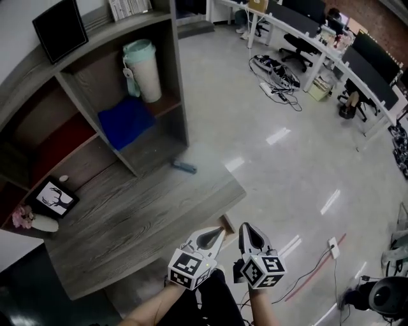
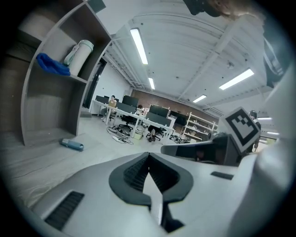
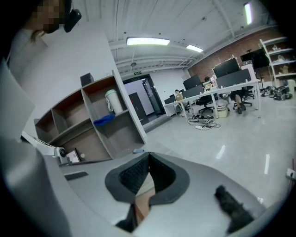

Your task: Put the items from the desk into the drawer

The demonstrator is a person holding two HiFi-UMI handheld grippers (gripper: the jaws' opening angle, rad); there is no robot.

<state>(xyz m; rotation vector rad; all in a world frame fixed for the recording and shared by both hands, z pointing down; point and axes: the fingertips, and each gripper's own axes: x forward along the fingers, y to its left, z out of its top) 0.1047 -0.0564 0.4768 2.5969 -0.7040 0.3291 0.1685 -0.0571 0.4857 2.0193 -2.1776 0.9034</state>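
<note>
Both tools hang low in the head view, side by side and well short of the things on the table (image 1: 146,223). The left tool (image 1: 215,238) has its jaws pressed together with nothing between them, as its own view shows (image 2: 148,155). The right tool (image 1: 247,233) is likewise closed and bare (image 3: 149,156).

The shelf (image 1: 175,83) stands on the far part of the table. In its upper right compartment a pale cup (image 1: 143,69) with a mint lid stands upright, and a blue cloth (image 1: 126,121) lies crumpled on the same board, just beside the cup. The left gripper view shows the two together on that board, cup (image 2: 79,56) and cloth (image 2: 53,65). On top of the shelf lean a black screen (image 1: 60,28) and a row of books (image 1: 131,7).

A small blue tube (image 1: 183,167) lies flat on the table at its far edge, by the foot of the shelf's side wall; it shows in both gripper views too (image 2: 72,145) (image 3: 138,150).

At the table's left end a frame (image 1: 54,197) with an antler drawing lies near the shelf, with pink flowers (image 1: 23,216) and a white vase (image 1: 44,223) on its side just beside it.
</note>
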